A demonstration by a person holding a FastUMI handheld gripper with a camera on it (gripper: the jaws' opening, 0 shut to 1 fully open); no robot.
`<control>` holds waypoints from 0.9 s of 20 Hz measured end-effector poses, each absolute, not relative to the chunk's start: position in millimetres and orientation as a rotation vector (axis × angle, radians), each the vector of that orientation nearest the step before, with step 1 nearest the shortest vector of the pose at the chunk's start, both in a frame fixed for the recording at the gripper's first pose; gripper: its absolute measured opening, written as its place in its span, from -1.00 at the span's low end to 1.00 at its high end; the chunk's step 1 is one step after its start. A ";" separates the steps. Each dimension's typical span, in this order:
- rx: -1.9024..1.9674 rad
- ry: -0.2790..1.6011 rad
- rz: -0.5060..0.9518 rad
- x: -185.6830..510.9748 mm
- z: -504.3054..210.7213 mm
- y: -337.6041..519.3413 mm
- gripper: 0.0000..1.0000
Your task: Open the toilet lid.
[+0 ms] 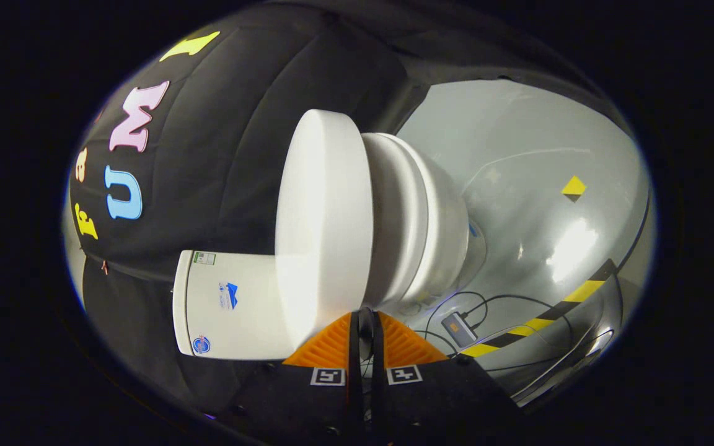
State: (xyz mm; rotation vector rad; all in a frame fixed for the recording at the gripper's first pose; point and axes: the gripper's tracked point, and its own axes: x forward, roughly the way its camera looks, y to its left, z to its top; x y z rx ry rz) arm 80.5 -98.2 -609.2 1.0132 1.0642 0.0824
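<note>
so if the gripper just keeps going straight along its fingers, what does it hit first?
Most likely the edge of the toilet lid, where it meets the seat. The gripper has its fingers nearly closed with nothing between them, tips at that seam. Depth is hard to judge, so contact may already be close.

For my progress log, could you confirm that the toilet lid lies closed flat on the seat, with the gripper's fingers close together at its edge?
Not quite: the gripper view shows the toilet lid standing apart from the seat, with a dark gap between them, so it is not closed. The rest holds: the gripper has its fingers close together at the lid's edge.
</note>
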 end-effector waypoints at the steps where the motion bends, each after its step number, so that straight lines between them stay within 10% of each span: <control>1: 0.995 1.053 0.074 81.8 -597.0 -95.2 -0.80; 18: 0.436 0.937 -0.107 91.3 -453.8 -10.0 -0.80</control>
